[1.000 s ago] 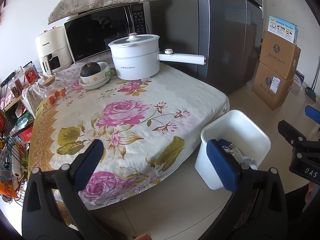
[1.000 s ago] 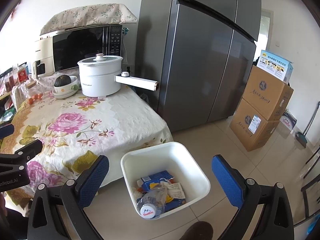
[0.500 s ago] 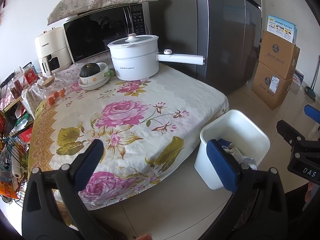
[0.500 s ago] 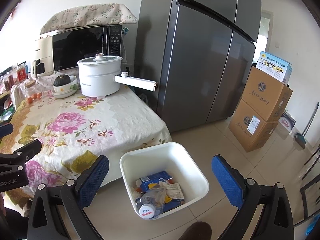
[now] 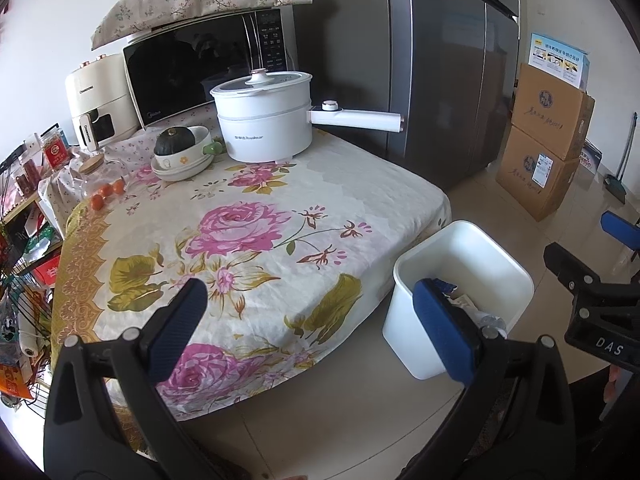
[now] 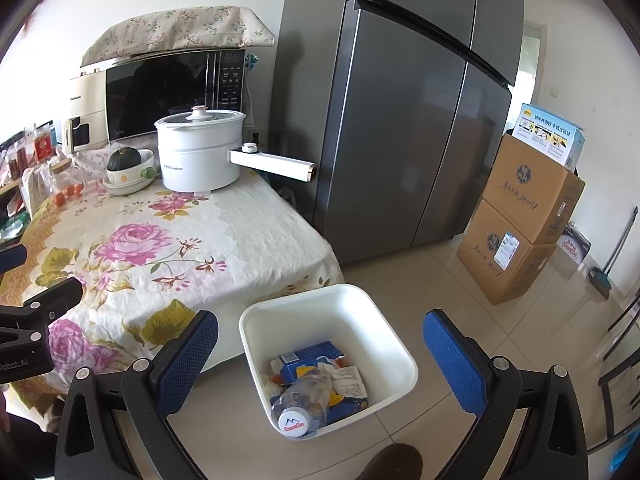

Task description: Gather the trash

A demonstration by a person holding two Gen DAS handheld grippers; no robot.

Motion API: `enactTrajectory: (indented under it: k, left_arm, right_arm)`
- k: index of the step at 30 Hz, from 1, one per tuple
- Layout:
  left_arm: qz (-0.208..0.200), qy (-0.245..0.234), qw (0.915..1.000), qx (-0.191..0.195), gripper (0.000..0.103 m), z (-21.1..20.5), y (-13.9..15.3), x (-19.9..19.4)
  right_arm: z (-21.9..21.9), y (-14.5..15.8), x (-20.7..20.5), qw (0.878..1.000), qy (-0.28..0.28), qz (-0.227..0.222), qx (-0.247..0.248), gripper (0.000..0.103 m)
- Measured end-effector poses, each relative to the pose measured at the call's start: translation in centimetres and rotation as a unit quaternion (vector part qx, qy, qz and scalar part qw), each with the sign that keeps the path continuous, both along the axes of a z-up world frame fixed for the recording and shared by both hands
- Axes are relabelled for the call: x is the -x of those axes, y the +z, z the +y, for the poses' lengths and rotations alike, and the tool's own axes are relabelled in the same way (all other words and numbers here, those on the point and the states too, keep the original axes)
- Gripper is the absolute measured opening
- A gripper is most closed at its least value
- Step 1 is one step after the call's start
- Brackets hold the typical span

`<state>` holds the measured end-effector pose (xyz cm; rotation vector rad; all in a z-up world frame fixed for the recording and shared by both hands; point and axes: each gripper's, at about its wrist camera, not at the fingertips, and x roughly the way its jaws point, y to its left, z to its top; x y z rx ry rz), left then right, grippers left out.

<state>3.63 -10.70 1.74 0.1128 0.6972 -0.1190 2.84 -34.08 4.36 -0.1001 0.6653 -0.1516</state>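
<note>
Right gripper (image 6: 320,356) wide, empty, above bin (image 6: 404,354) on floor off tabletop's near right corner; bottle (image 6: 304,404), wrappers inside. Left gripper (image 5: 308,320) wide, empty, over tabletop's (image 5: 360,184) near edge. I judge collection near done; next, scan tabletop for leftovers.

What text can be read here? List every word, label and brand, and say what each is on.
"GanTen": cap of the plastic bottle in the white bin.
"DAS": body of the right claw, left wrist view.
"obot.AI", start cut off: body of the left claw, right wrist view.
"Royalstar", apparently: white pot.
Too small or blurred: print on the air fryer, microwave, cardboard boxes, blue box.
</note>
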Motion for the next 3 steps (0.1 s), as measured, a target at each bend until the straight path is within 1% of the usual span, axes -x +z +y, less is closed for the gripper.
enactTrajectory:
  k: [3]
  left_arm:
    - [0.004,-0.009,0.9999,0.009,0.102,0.23,0.21,-0.18]
  right_arm:
    - [0.09,-0.05,-0.03,1.000,0.003,0.002,0.000,0.103]
